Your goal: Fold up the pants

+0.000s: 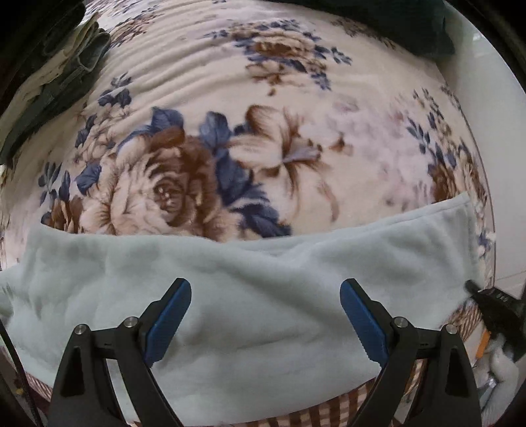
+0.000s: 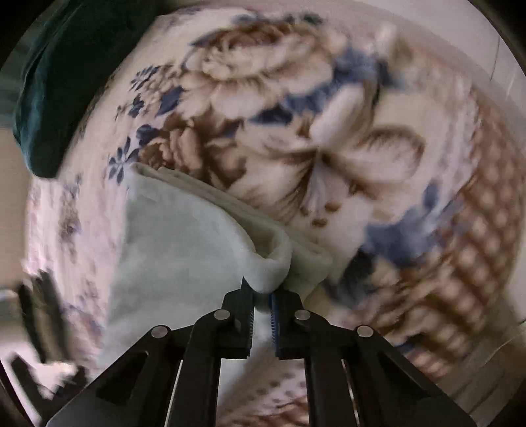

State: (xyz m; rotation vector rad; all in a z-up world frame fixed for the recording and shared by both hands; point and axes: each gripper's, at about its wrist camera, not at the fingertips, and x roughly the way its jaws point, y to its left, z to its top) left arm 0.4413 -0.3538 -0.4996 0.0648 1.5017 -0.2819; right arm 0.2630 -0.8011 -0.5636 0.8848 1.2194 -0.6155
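While the pale blue fleece pants (image 1: 250, 295) lie stretched as a long band across the near edge of the floral blanket (image 1: 296, 98), we note that their long axis runs side to side in the left wrist view, square to the way the left gripper (image 1: 265, 315) points. Its blue pads stand wide apart, over the cloth, and hold nothing; whether they touch the fleece we cannot tell.

At the right end of that band a dark tool tip meets the fabric's edge, which we read as the right gripper (image 2: 262, 315). From its own camera, the right gripper has its jaws drawn in on a bunched fold of the pants (image 2: 184, 249), fleece visibly pinched between the pads. The cloth runs up and to the left from the pinch, with a rolled, doubled edge toward the blanket's middle. Both views are motion-blurred, so fine detail of hems and waistband is not legible.

Judgement: the right hand already owns one end, and the free end lies toward the left of the left gripper's view. We expect the coming move to need the left gripper to travel along the band's length to that end and close there, so both ends can be brought together.

A dark green garment (image 1: 394, 29) and a heap of clothes (image 1: 59, 72) sit at the far corners, well apart from the work.
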